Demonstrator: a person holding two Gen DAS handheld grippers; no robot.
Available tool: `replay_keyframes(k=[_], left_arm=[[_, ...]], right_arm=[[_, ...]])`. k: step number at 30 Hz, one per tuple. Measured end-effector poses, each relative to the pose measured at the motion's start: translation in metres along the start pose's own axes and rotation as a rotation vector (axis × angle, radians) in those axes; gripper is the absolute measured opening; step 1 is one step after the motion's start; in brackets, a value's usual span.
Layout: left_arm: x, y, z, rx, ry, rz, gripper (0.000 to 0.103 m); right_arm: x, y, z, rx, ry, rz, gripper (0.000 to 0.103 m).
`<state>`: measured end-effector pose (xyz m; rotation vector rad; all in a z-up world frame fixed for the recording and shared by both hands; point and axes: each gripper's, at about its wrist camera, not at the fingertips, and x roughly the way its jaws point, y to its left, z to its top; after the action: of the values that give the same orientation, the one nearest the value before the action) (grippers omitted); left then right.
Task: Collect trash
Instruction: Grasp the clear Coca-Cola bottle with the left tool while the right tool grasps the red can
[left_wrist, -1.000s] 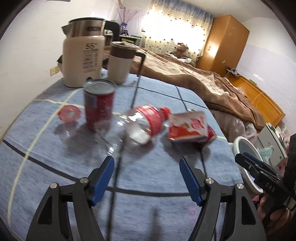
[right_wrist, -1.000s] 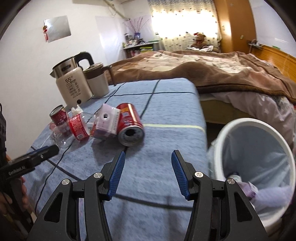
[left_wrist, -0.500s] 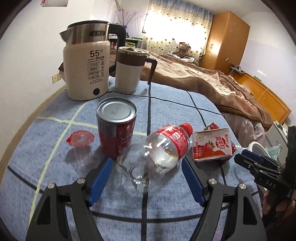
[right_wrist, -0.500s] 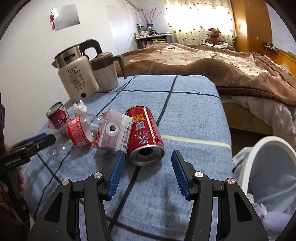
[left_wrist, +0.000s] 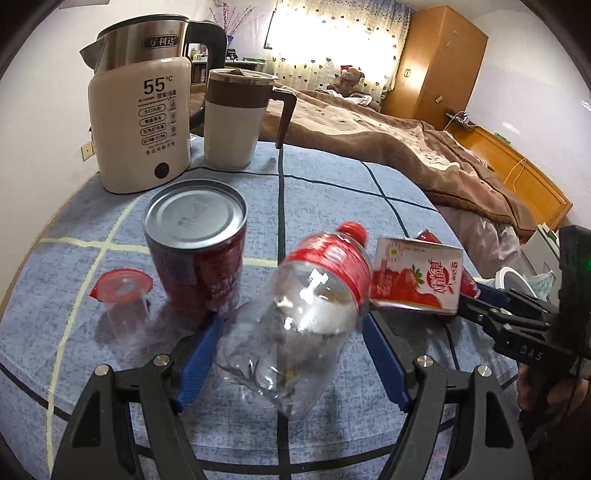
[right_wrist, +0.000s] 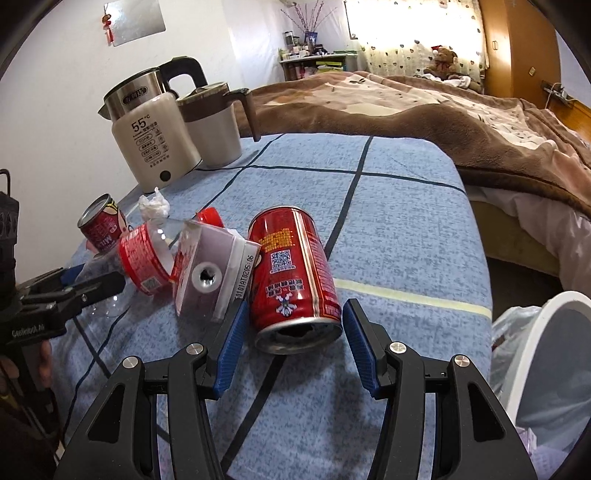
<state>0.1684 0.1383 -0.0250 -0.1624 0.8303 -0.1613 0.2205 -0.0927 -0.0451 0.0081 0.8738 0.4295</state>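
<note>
The left tongs (left_wrist: 291, 325) stood open, their blue pads on either side of a crushed clear plastic bottle (left_wrist: 295, 325) that lay on its side on the blue checked cloth of the desk (left_wrist: 332, 192); the pads did not press on it. The bottle's red label and red cap pointed away from the camera. Just left of it stood an upright red can (left_wrist: 197, 254) with a silver top, and further left a small clear cup with a red rim (left_wrist: 120, 306). To the bottle's right lay a strawberry drink carton (left_wrist: 417, 280), touching the bottle's shoulder.

The right tongs (right_wrist: 290, 332) were also open, flanking the open end of a red can lying on its side (right_wrist: 293, 273), with a gap at each pad. The carton rested against that can's left side, its punctured straw hole facing the camera. The left tongs reached in from the left edge of this view, at the bottle. A crumpled white tissue (right_wrist: 154, 206) sat beyond the bottle on the cloth.

At the right edge of the desk, lower down, stood a white bin with a plastic liner (right_wrist: 554, 332), some waste already inside.

Further back on the desk stood a cream electric kettle (left_wrist: 142, 125) marked 55 and beside it a cream-and-brown jug (left_wrist: 236, 118). Beyond the desk lay a bed with a brown blanket (left_wrist: 388, 136), then a wooden wardrobe (left_wrist: 439, 62) and a bright curtained window (left_wrist: 332, 37).
</note>
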Motion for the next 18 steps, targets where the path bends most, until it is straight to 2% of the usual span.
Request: replay_keyframes(k=[7, 18], left_arm=[[0.001, -0.010, -0.001, 0.031, 0.016, -0.051, 0.079], [0.012, -0.012, 0.007, 0.036, 0.028, -0.028, 0.079]], right_arm=[[0.011, 0.001, 0.003, 0.004, 0.037, 0.019, 0.055], [0.009, -0.002, -0.001, 0.024, 0.024, 0.027, 0.055]])
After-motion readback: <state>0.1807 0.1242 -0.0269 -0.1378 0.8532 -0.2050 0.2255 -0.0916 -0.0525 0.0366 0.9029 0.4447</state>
